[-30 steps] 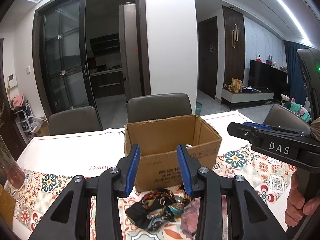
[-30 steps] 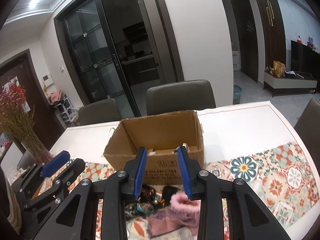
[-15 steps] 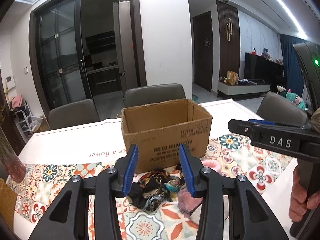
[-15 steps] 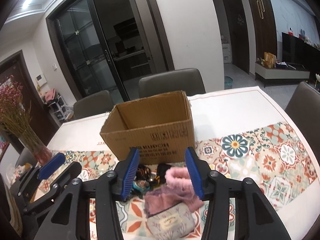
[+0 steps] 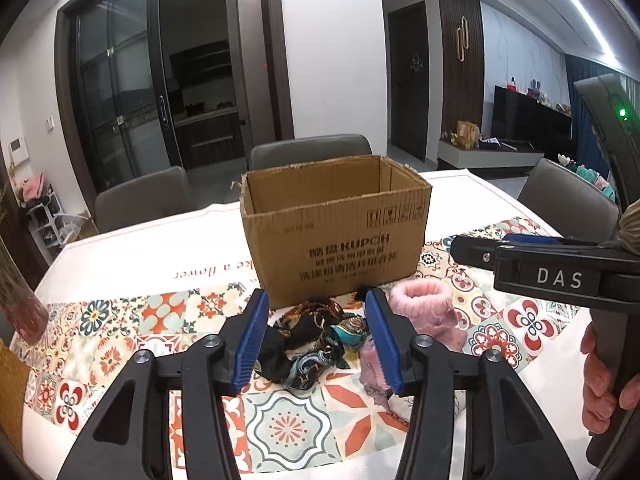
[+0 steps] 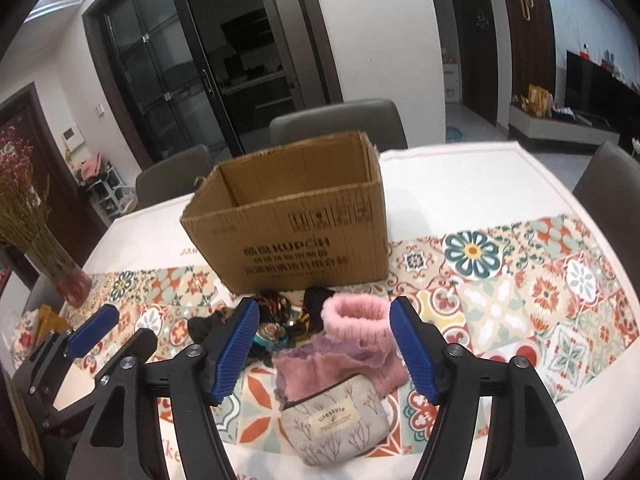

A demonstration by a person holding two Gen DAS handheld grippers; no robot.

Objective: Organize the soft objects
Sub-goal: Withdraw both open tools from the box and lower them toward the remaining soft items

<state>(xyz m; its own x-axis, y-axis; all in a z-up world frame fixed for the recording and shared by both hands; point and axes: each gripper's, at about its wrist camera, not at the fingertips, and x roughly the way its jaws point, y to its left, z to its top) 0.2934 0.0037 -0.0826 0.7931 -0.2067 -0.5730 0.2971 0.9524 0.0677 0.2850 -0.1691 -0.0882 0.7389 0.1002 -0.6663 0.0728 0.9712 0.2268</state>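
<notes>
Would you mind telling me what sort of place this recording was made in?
Most likely a home's open dining and living area: a dining table with a patterned cloth and grey chairs, a glass-doored kitchen behind, and a TV cabinet to the right.

Grey chairs (image 5: pixel 308 150), dark glass doors (image 5: pixel 120 104), white pillar (image 5: pixel 332 52)

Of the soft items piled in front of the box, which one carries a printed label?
The grey pouch, nearest the right-wrist camera: it bears a white "lifestyle" tag and branch print. The pink fluffy sock and the dark patterned scarf carry no label.
</notes>
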